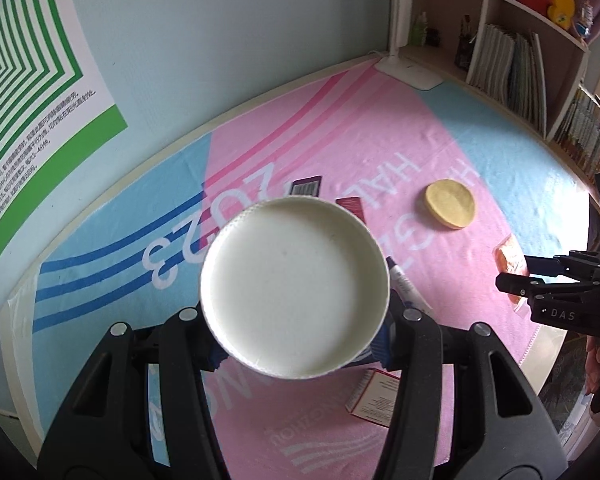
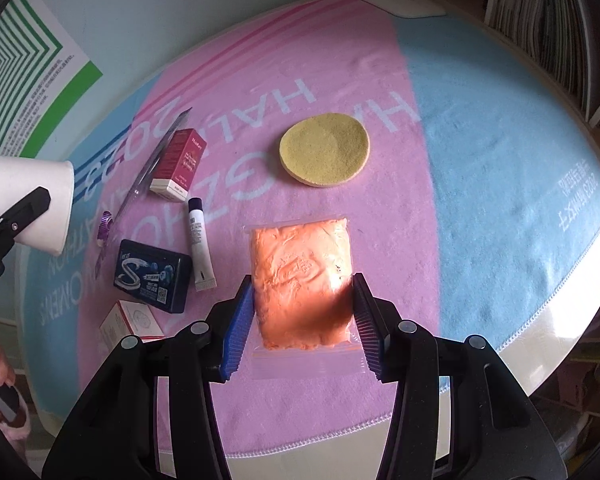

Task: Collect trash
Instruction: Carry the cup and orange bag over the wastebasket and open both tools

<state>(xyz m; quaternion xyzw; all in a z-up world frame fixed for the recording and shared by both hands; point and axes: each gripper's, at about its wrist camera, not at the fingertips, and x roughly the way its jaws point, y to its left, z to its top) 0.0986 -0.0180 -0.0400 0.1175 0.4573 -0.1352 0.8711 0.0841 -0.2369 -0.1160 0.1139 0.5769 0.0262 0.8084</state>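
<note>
Left wrist view: the left tongs (image 1: 296, 312) clamp a white paper cup (image 1: 295, 286) by its sides, its open mouth facing the camera and filling the centre, lifted off the desk (image 1: 500, 152). At about 2 o'clock from the cup lies a yellow round sponge (image 1: 451, 204), and at 3 o'clock the right tongs (image 1: 516, 276) reach in over an orange bag.

Right wrist view: the right tongs (image 2: 302, 316) sit half closed on a clear zip bag of orange stuff (image 2: 302, 276), the blue pads (image 2: 238, 328) pressed against its two long edges. The sponge (image 2: 325, 152) lies at 12 o'clock from the bag. At 9 o'clock are a white tube (image 2: 199, 246) and a dark blue box (image 2: 153, 276); a red box (image 2: 180, 164) lies at 10 o'clock, with the held cup (image 2: 30, 202) beyond it.
</note>
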